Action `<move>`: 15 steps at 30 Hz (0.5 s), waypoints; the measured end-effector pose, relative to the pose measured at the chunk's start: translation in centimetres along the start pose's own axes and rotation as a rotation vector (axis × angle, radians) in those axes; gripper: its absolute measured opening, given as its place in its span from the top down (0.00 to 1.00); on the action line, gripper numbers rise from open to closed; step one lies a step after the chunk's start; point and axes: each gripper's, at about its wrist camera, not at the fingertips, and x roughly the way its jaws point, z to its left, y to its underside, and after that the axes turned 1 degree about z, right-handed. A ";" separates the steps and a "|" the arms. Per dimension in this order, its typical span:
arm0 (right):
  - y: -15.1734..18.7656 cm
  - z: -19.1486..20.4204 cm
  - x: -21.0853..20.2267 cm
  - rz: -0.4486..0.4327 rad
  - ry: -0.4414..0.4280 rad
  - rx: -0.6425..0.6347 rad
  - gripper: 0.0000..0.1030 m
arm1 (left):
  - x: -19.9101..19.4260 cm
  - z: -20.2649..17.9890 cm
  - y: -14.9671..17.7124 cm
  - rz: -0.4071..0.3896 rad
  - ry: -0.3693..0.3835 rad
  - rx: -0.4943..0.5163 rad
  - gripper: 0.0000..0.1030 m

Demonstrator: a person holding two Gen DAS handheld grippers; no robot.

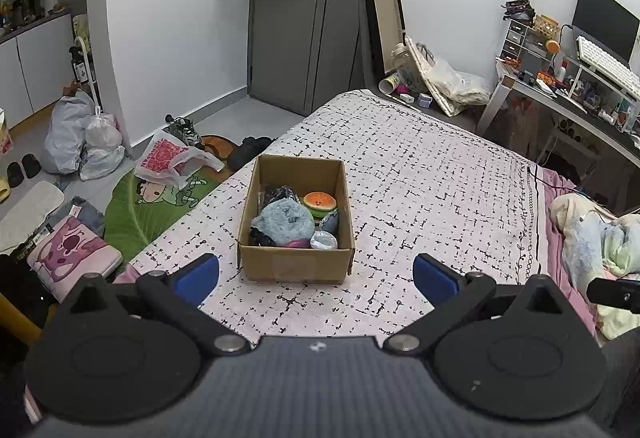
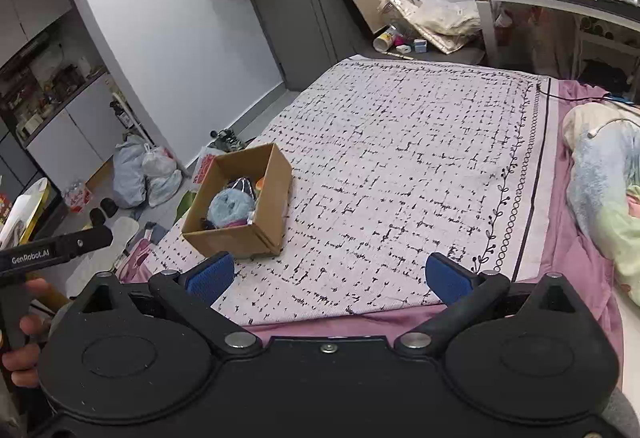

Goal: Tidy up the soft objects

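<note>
The cardboard box [image 1: 296, 222] sat on the bed [image 1: 432, 174] close to its left edge and toward the near end, open at the top, which let soft things be dropped in from above without any lid to manage. Inside it lay a fluffy blue plush [image 1: 286, 220] filling most of the near half, a burger-shaped squishy [image 1: 320, 203] tucked against the far right wall, a small silvery pouch [image 1: 324, 239] in the near right corner, and some dark items half buried beneath; what those were could not be made out. They were piled loosely, one leaning on another, as soft toys settle when released and not arranged.

The left gripper [image 1: 316, 278] hovered just short of the box's near wall, its blue pads [image 1: 198, 278] spread wide with nothing between them. It was centred on the box, probably because that hand had been serving it. The right gripper [image 2: 330, 280] hung over the near edge of the patterned bedspread [image 2: 400, 166], well apart from the box, its pads likewise wide apart and empty.

No loose soft objects showed on the bedspread, so the gathering looked largely done. The rumpled pastel bedding [image 2: 604, 190] along the bed's right edge was the only soft thing outside the box, and whether it belonged to the task could not be told.
</note>
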 end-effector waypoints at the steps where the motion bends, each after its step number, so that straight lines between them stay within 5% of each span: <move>1: 0.0 0.0 0.0 0.001 0.000 -0.002 0.00 | 0.0 0.0 0.0 0.002 0.002 -0.001 0.01; 15: 0.4 0.0 0.3 0.017 -0.065 -0.008 0.00 | 0.4 -0.7 0.5 0.019 -0.001 0.015 0.01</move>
